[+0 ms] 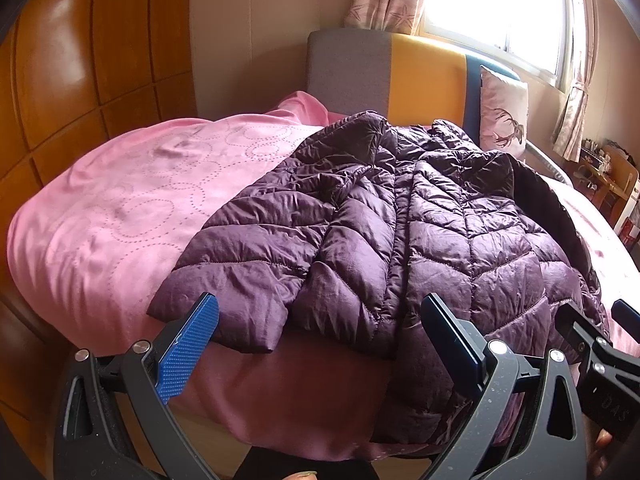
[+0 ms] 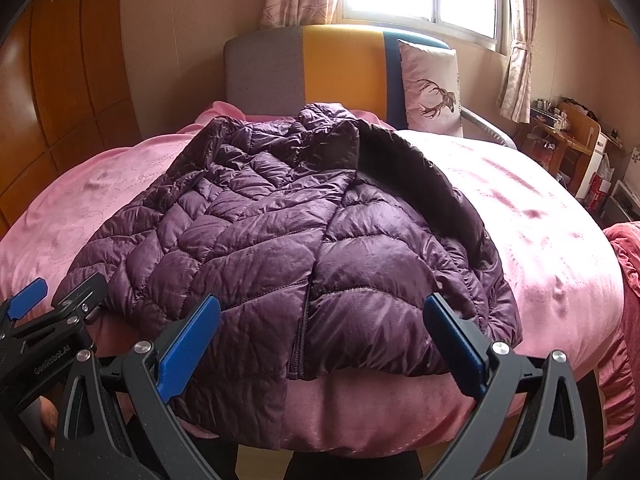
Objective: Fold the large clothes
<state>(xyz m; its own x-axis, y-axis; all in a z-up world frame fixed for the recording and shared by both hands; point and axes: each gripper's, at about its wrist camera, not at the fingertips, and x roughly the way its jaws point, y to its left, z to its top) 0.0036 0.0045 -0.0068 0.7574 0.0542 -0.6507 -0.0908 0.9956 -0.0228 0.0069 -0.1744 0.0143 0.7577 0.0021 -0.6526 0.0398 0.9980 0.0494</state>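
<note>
A purple quilted puffer jacket (image 1: 400,220) lies front up on the pink bed (image 1: 120,208), its hem hanging over the near edge. It also shows in the right wrist view (image 2: 280,232), with one side folded back to show dark lining. My left gripper (image 1: 320,340) is open and empty, just short of the hem at the jacket's left part. My right gripper (image 2: 320,344) is open and empty in front of the hem near the zipper. Each gripper shows at the edge of the other's view: the right gripper (image 1: 608,344) and the left gripper (image 2: 52,300).
A grey, yellow and blue headboard (image 2: 320,68) stands at the far end with a deer-print pillow (image 2: 432,88). Wooden wardrobe doors (image 1: 80,80) line the left. A cluttered wooden desk (image 2: 568,140) stands right, under a bright window. A red blanket (image 2: 624,256) lies at the right edge.
</note>
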